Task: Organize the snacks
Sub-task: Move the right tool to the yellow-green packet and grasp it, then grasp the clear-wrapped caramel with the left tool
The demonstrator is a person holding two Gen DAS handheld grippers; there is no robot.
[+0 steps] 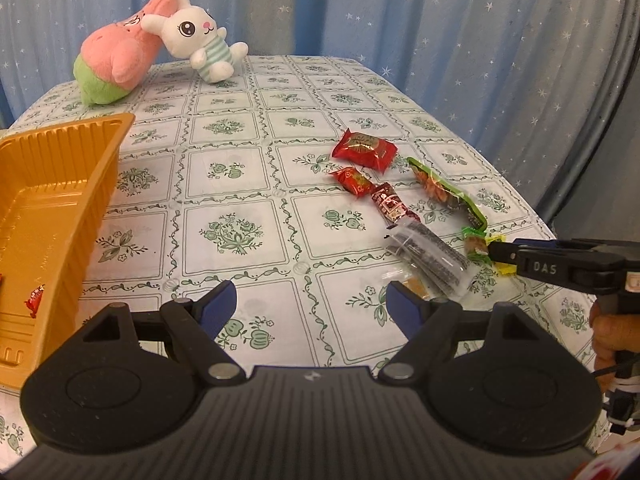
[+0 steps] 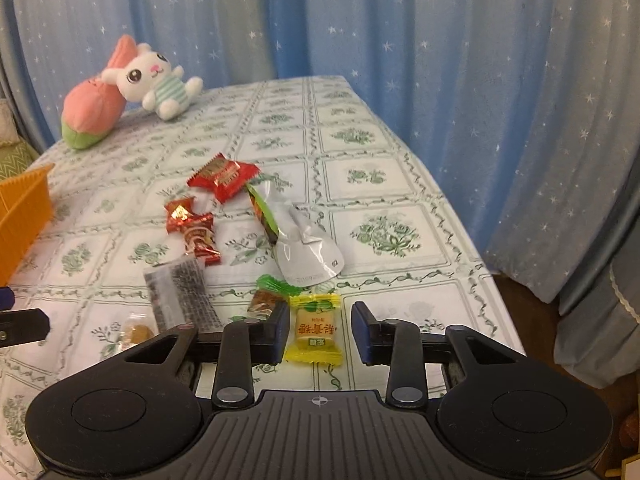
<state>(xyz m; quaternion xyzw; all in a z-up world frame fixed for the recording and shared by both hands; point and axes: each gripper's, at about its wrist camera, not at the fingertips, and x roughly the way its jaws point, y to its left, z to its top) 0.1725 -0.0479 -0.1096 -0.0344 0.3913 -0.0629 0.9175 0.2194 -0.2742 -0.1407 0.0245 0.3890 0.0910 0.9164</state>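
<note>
Orange plastic tray (image 1: 48,200) sits at the counter's left edge w/ at least one red-wrapped piece (image 1: 35,300) already inside, so sorting looks barely begun, judging by what's left out. Most snacks lie loose toward the right edge of the counter (image 1: 240,184): big red packet (image 1: 365,148), two small red candies (image 1: 352,181), dark seaweed-like sachet (image 1: 430,258), green-edged pouch (image 2: 296,236), green-wrapped sweet (image 2: 266,300), small clear-wrapped biscuit (image 2: 134,332). Yellow candy (image 2: 315,330) lies between the fingers of the right hand-held gripper (image 2: 320,330); jaws apart, left pad at the wrapper's edge, right pad clear of it, so not clamped yet. Left hand-held gripper (image 1: 312,308) is wide apart, nothing in it, above bare cloth near the front edge. Hard to tell: tray's inside is cut off by the frame, so count of pieces there is unknown; seaweed sachet's label unreadable; yellow candy nearly hidden behind the right gripper's finger in the left view. Two plush toys (image 1: 160,48) at the far-left corner, not part of the job.
</note>
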